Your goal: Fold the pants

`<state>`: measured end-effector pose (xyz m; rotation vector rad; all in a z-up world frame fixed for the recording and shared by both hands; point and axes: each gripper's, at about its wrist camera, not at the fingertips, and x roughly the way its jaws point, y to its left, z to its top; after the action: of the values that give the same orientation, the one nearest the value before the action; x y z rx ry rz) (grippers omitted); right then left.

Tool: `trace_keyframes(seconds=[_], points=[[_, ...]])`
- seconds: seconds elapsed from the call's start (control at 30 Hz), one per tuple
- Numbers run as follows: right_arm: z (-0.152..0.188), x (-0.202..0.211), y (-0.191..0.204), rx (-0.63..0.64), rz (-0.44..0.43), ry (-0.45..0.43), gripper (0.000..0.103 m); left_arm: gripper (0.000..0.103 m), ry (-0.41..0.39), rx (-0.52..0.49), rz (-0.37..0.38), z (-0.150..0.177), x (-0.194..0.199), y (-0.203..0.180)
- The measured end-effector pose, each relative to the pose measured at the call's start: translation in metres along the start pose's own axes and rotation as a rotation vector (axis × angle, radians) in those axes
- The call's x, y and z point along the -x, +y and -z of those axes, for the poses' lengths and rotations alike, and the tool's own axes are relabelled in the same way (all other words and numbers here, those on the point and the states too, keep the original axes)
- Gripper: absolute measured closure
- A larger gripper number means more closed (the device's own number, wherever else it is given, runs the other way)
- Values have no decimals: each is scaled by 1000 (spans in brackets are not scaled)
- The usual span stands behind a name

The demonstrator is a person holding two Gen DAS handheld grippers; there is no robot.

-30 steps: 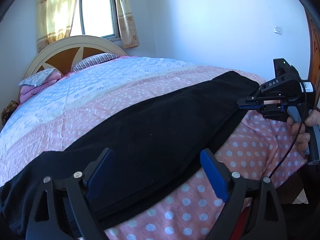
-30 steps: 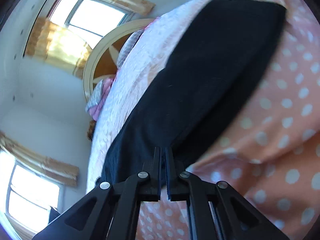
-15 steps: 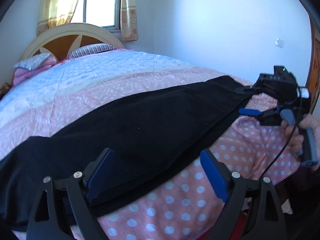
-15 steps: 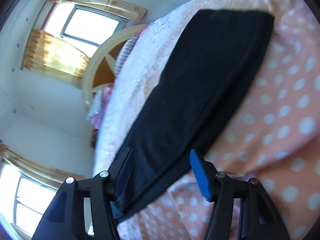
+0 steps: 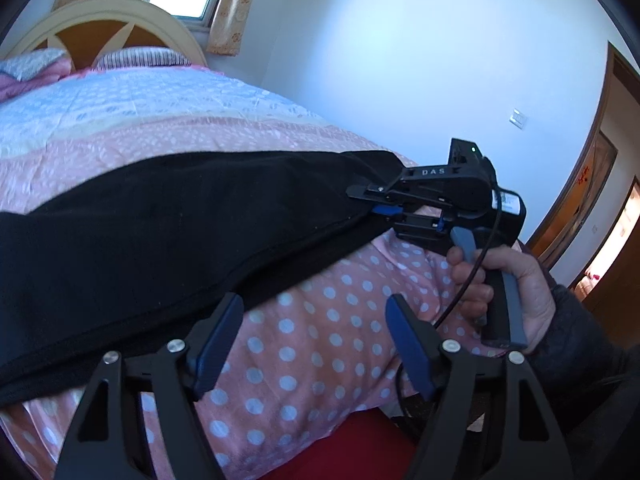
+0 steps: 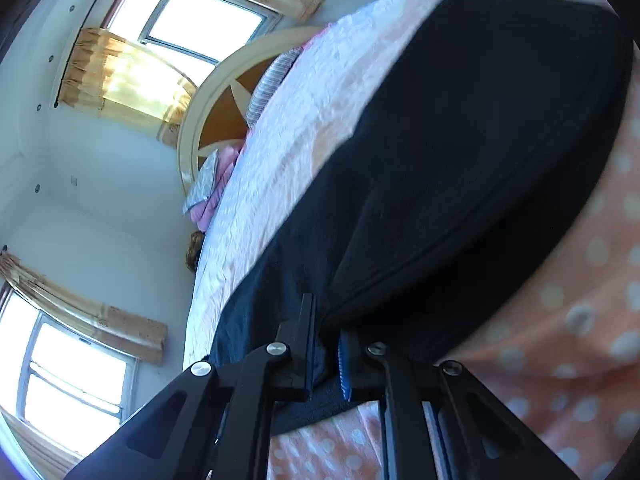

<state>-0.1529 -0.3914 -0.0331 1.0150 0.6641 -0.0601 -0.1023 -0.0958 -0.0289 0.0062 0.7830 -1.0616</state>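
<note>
Black pants (image 5: 168, 232) lie stretched across the pink polka-dot bedspread (image 5: 320, 340), folded lengthwise with a seam along the near edge. My left gripper (image 5: 312, 344) is open and empty, its fingers over the bedspread just past the pants' near edge. My right gripper (image 5: 376, 204) is shut on the right end of the pants. In the right wrist view the pants (image 6: 460, 168) run away from the right gripper (image 6: 326, 344), whose jaws pinch the black cloth.
The bed's headboard (image 5: 100, 20) and pillows (image 5: 136, 58) are at the far left under a window. A white wall and a door frame (image 5: 576, 184) are on the right. Red fabric (image 5: 352, 452) shows below the bed's edge.
My right gripper opened half a second ago and has closed again on the pants' end. My left gripper shifted right, off the pants and over the bedspread.
</note>
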Motion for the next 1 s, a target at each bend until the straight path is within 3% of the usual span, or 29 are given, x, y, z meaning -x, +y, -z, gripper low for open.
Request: trace_keyframes(seconds=[0.07, 0.17, 0.2, 0.37, 0.47, 0.6, 0.73, 0.87, 1.0], points=[[1, -2, -6, -37, -38, 4, 92, 27, 10, 31, 8, 0, -3, 3], [-1, 1, -7, -32, -57, -7, 93, 27, -32, -24, -98, -6, -3, -4], [-1, 6, -5, -15, -59, -31, 100, 27, -49, -50, -106, -8, -1, -8], [0, 28, 16, 92, -82, -85, 100, 27, -96, -120, -125, -20, 7, -11], [5, 34, 20, 104, -87, -79, 100, 27, -103, -100, -131, -31, 5, -2], [14, 38, 16, 127, 25, -38, 101, 27, -89, -74, -118, -44, -3, 9], [17, 33, -4, 90, 120, -7, 101, 27, -49, -80, -177, -52, -22, 14], [14, 35, -6, 98, 132, -29, 101, 27, 20, -88, -233, -41, -42, 19], [11, 29, -7, 76, 108, 7, 99, 27, 31, -235, -348, -27, -54, 3]])
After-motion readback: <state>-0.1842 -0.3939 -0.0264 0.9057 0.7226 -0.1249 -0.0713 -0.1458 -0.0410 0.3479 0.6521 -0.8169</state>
